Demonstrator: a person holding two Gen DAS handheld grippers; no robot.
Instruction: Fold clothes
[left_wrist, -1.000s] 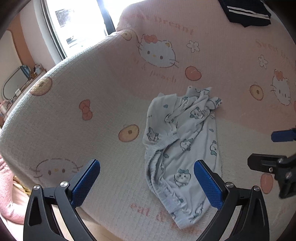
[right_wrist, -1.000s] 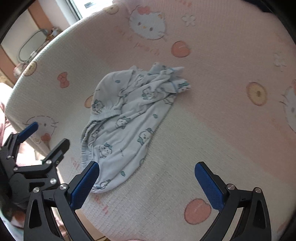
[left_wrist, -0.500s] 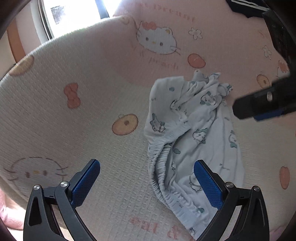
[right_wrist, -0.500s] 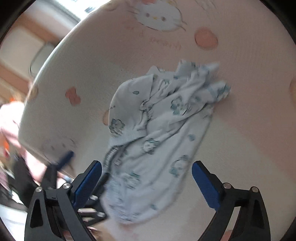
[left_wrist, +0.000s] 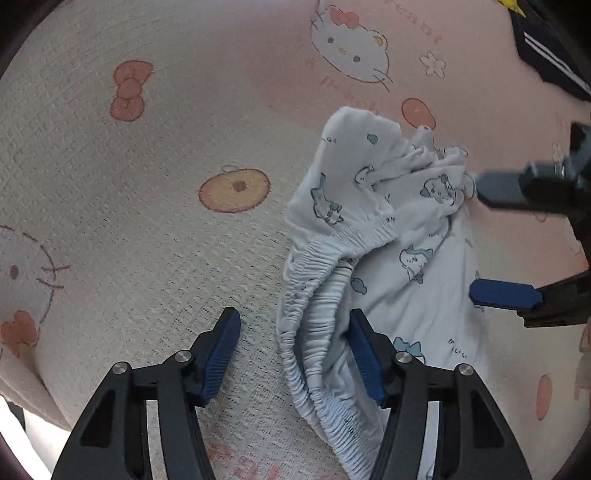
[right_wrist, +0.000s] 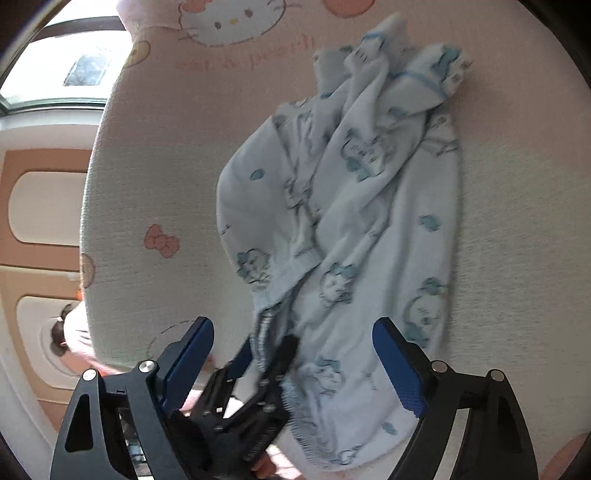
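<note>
Crumpled light-blue pants (left_wrist: 406, 229) with a cartoon print and an elastic waistband lie on the bed. My left gripper (left_wrist: 291, 347) is low over the near end, its jaws closing. The bunched waistband (left_wrist: 317, 295) lies between them. The right pad (left_wrist: 364, 354) touches the cloth and the left pad (left_wrist: 221, 343) stands clear of it. My right gripper (right_wrist: 293, 360) hovers over the pants (right_wrist: 351, 221), jaws wide and just starting to close, pressing on nothing. It also shows at the right edge of the left wrist view as the right gripper (left_wrist: 498, 242). In the right wrist view the left gripper (right_wrist: 267, 350) straddles the waistband.
The bed cover (left_wrist: 147, 206) is pink and cream with cat faces, bows and peaches. A dark navy garment (left_wrist: 546, 55) with white stripes lies at the far right. The bed's edge runs along the lower left. A window (right_wrist: 85, 66) and a wooden door (right_wrist: 37, 206) lie beyond the bed.
Both grippers have dropped closer to the pants. The left jaws have narrowed around the waistband. The right gripper has rolled and now sits over the pants' near end.
</note>
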